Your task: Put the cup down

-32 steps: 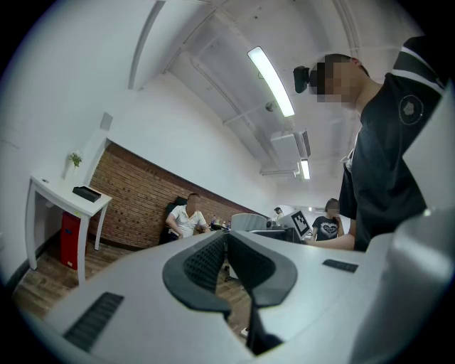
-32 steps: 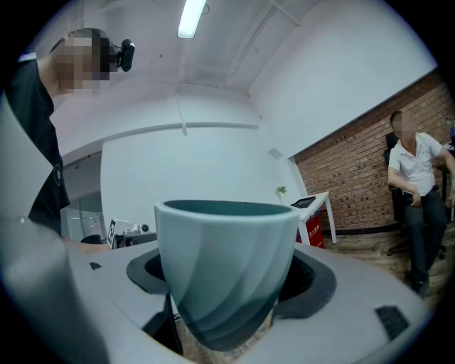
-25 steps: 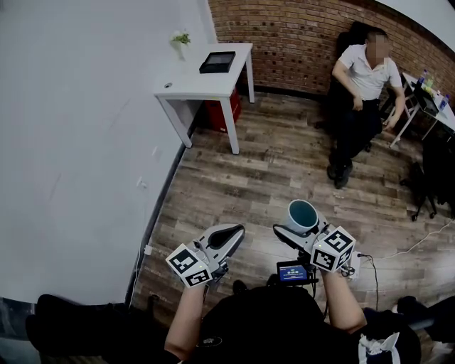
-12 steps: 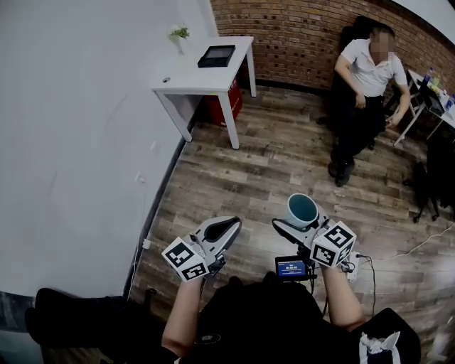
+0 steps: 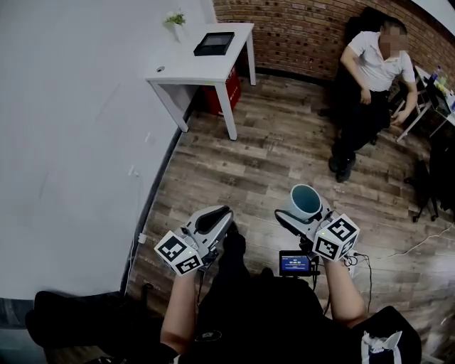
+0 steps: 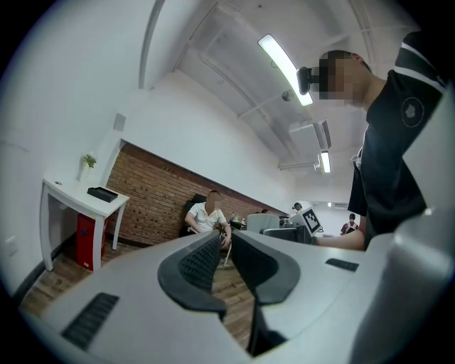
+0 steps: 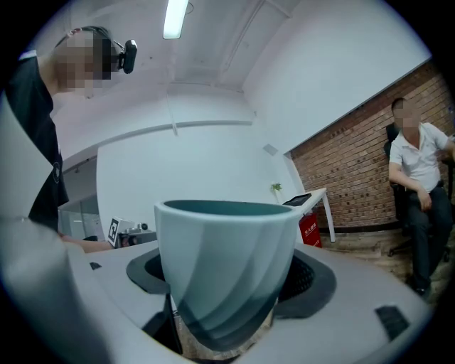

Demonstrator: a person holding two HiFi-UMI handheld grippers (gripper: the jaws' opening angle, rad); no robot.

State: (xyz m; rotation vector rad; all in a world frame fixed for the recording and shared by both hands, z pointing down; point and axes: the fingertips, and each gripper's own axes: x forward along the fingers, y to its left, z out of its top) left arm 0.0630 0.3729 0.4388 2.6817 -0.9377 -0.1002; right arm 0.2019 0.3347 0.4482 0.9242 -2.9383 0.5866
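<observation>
A pale blue cup with a teal inside stands upright between the jaws of my right gripper, which is shut on its lower body. In the right gripper view the cup fills the middle, and the right gripper clamps it from both sides with its dark pads. My left gripper hangs at about the same height to the left. Its jaws are together, with nothing between them. Both grippers are held in the air over the wooden floor.
A white table stands far ahead by the white wall, bearing a black flat device and a small plant, with a red box under it. A person sits by the brick wall. A cable lies at right.
The cup stays gripped and upright. Both grippers have drifted a little up the picture, and a dark foot now shows on the floor between them. The table sits slightly further left.
</observation>
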